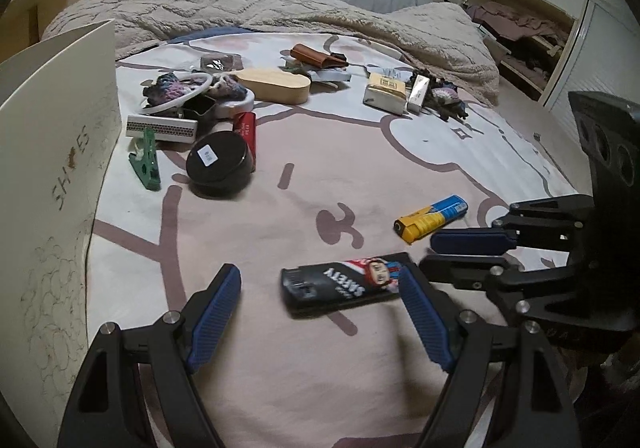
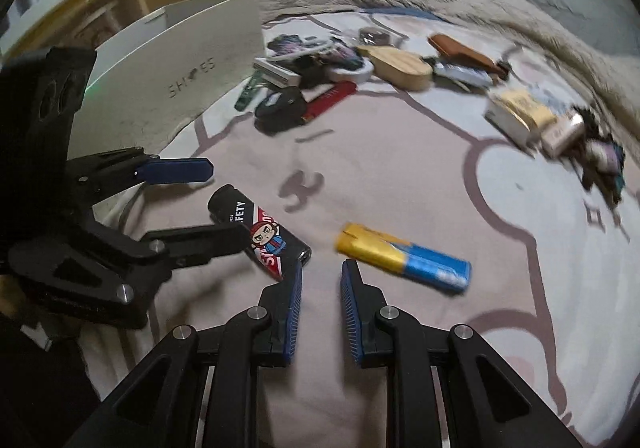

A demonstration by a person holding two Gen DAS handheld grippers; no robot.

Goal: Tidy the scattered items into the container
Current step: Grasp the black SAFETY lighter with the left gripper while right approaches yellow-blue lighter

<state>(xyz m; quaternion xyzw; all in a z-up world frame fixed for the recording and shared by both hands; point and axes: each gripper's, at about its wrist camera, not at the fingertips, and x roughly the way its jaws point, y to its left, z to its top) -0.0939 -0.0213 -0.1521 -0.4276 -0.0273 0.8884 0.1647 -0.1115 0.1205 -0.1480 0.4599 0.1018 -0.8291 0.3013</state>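
A black lighter with a cartoon print (image 1: 344,282) lies on the bedsheet between the open fingers of my left gripper (image 1: 320,282); it also shows in the right wrist view (image 2: 260,232). A yellow and blue lighter (image 1: 430,218) lies to its right, just ahead of my right gripper (image 2: 320,272), which is open with a narrow gap and empty. The right gripper also shows in the left wrist view (image 1: 460,252). The white shoebox (image 1: 52,184) stands at the left, and it also shows in the right wrist view (image 2: 188,76).
Further back lie a black round tin (image 1: 220,164), a green clip (image 1: 146,162), a red tube (image 1: 246,128), a wooden case (image 1: 276,86), a white box (image 1: 384,92), a brown pouch (image 1: 316,56) and crochet pieces (image 1: 168,88). A beige blanket (image 1: 240,0) covers the bed's far side.
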